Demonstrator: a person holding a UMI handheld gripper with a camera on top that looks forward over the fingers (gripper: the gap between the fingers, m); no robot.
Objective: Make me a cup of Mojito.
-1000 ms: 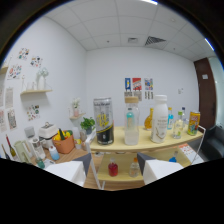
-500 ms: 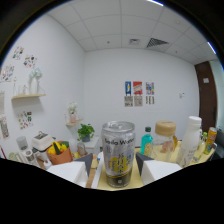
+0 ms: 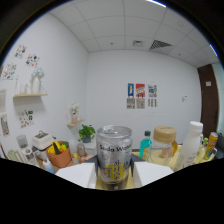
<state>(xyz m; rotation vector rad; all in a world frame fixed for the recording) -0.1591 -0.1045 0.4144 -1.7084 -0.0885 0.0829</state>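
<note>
One soda can [image 3: 114, 156] between claw [image 3: 114, 176] fingers.

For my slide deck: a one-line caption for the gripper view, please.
Gripper open around a soda water can standing between its fingers, bottles behind.

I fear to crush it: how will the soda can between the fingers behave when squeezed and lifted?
The can looks like thin metal, so a hard squeeze may dent it. Its smooth round side may slip. The top seems unopened, so it is probably full and rather heavy. It stands upright between the tool's fingers.
</note>
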